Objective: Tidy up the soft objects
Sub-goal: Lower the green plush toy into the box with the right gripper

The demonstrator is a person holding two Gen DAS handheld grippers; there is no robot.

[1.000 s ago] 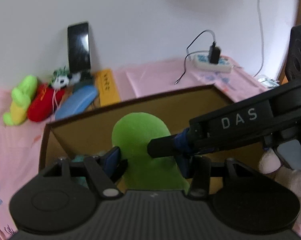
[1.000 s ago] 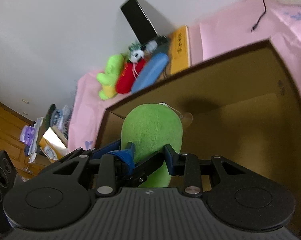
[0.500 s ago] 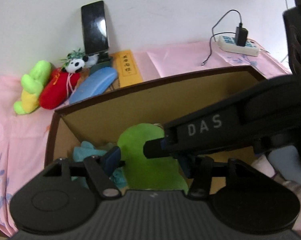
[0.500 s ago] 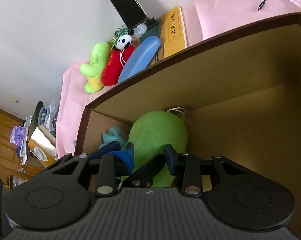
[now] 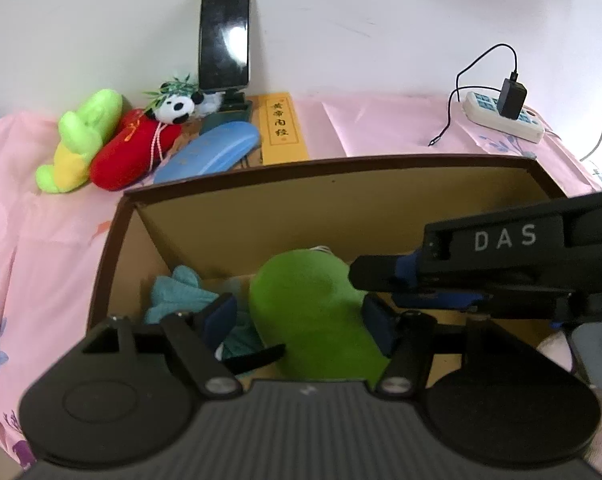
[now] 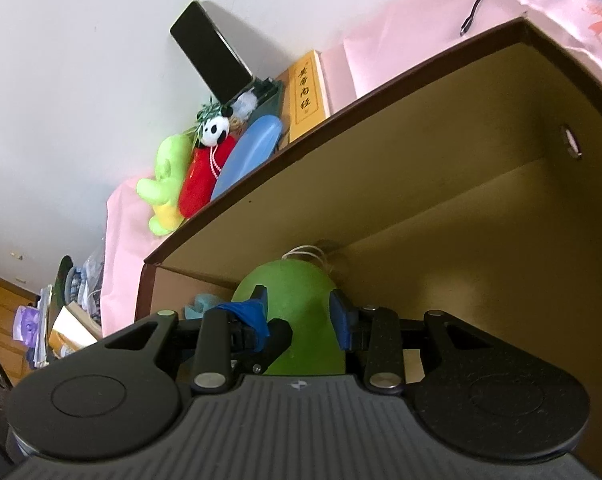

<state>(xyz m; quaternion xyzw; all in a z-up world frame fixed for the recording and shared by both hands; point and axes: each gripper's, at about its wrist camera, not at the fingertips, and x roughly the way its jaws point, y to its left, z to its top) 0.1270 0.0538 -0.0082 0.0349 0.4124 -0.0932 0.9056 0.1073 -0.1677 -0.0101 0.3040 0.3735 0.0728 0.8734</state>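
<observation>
A: Two claws over one cardboard box. Item one?

B: Green plush toy, rounded, lying inside the box near its left end, a white string loop at its far tip. Left claw: jaws opening, the toy between them, a gap showing at the left pad.

A: Right claw?

B: Set narrow, blue pads on either flank of the same green toy; whether they press it or only touch, I cannot tell. In the left view it reaches in from the right edge, lettered "DAS", its tip at the toy's right side.

A: Item two, same box?

B: Teal plush toy, in the box's left corner, just beside the green one, partly hidden behind the left claw's finger.

A: Outside the box?

B: On the pink cloth, beyond the box's far left corner, against the wall: lime-and-yellow plush, red plush touching it, panda plush on the red one's upper end, blue glasses case leaning beside them. Yellow book with black characters, flat, just behind the box's far rim.

A: Standing items?

B: Black phone, upright in a dark stand, against the wall. White power strip with a black charger plugged in, near the cloth's far right edge, well apart from the toys.
</observation>
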